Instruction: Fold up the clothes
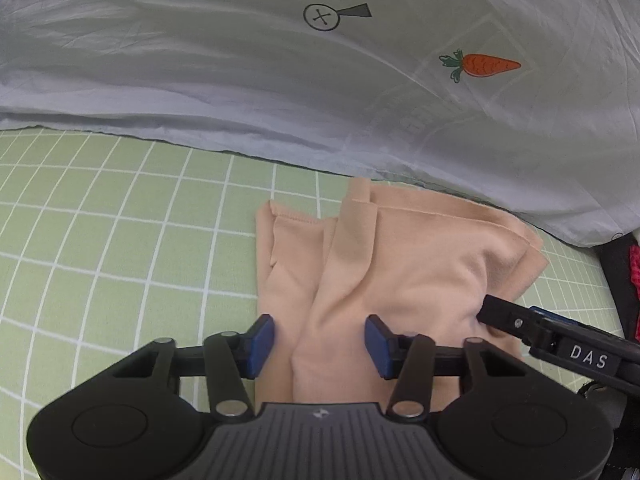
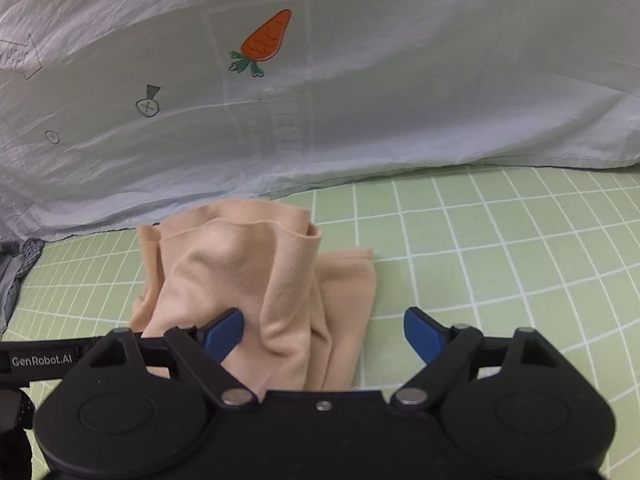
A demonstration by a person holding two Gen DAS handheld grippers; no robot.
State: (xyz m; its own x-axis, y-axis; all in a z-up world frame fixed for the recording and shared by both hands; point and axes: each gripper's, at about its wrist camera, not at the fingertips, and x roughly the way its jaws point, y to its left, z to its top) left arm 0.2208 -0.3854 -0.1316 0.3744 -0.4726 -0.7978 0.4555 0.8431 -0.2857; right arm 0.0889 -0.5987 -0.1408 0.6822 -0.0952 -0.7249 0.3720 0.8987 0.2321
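A peach garment [image 1: 384,264] lies bunched and partly folded on the green grid mat [image 1: 120,248]. My left gripper [image 1: 320,344] is open, its blue pads on either side of a ridge of the near cloth. The tip of the other gripper [image 1: 504,316] rests on the garment at the right of the left wrist view. In the right wrist view the garment [image 2: 256,280] lies left of centre. My right gripper [image 2: 324,338] is open wide, its left pad [image 2: 222,332] against the cloth, its right pad [image 2: 420,334] over the mat.
A pale blue sheet [image 1: 280,92] printed with a carrot [image 1: 484,65] lies along the far side of the mat, right behind the garment. Dark and red fabric [image 1: 628,280] sits at the right edge. Grey cloth [image 2: 16,272] lies at the left edge of the right wrist view.
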